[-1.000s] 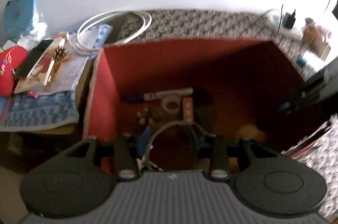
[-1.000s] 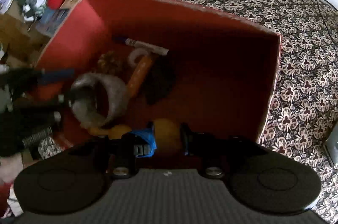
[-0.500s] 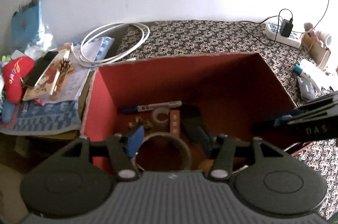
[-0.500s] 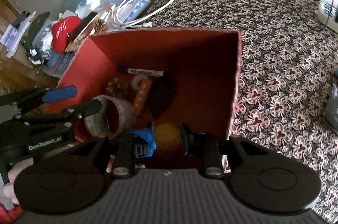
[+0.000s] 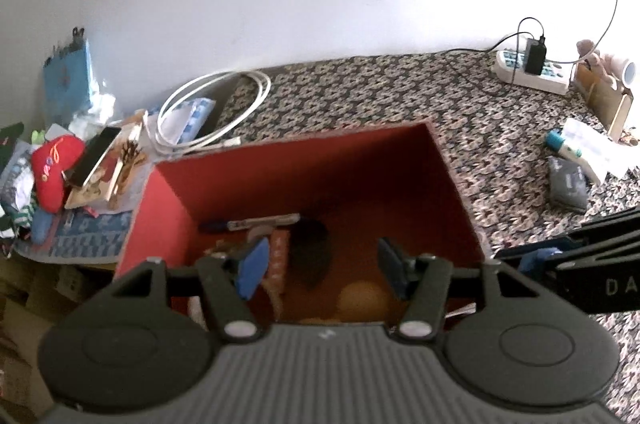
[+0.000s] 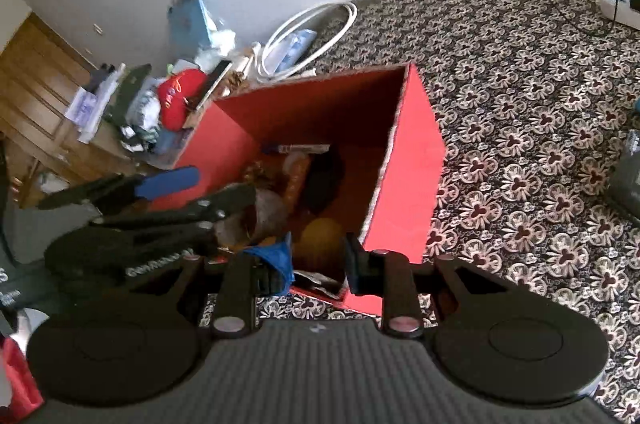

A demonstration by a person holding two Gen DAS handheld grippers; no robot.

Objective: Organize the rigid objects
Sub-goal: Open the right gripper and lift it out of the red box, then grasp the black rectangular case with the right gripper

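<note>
Both grippers are empty: left gripper [image 5: 320, 270] jaws opening wide, right gripper [image 6: 318, 260] jaws opening, nothing between either pair. Just beyond and below them, the red box [image 5: 168, 191] holds the rigid items: orange ball [image 6: 320, 234], tape roll [image 6: 264, 209], marker [image 5: 256, 223] farthest back. Items look light and stiff; ball likely slippery, so pinch across its middle.

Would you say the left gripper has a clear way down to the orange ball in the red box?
Probably yes. The left gripper, its jaws opening and empty, hangs over the open-topped red box, and the orange ball lies uncovered just below, beside a dark object.
</note>
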